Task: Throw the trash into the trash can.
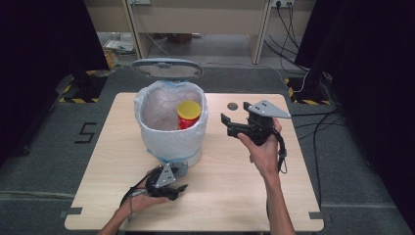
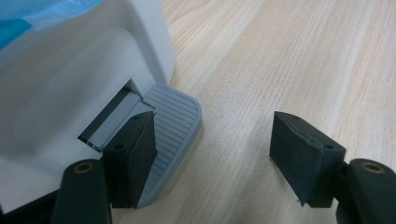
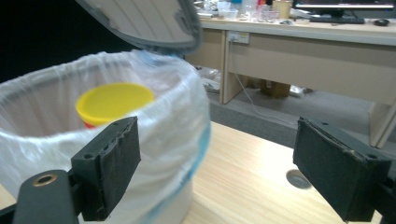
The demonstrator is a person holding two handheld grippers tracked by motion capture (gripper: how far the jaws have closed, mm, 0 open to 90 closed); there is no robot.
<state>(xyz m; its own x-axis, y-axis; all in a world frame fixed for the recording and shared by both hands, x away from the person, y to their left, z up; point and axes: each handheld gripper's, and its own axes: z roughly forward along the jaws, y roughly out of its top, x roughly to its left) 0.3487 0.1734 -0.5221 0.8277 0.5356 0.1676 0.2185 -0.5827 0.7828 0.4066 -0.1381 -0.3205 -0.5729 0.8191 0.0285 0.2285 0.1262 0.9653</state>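
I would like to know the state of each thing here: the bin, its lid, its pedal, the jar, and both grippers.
Bin: upright, lined with a plastic bag.
Lid: raised open.
Pedal: one jaw of the left gripper rests on it.
Jar: upright inside the bin, yellow cap on.
Left gripper: jaws apart, nothing between them.
Right gripper: open, empty, beside the bin.

A black figure "5" (image 1: 87, 132) is marked on the grey floor.

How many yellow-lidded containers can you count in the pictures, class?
1: the yellow-lidded container stands inside the bag-lined pedal bin on the table; the bag could hide others lower down.
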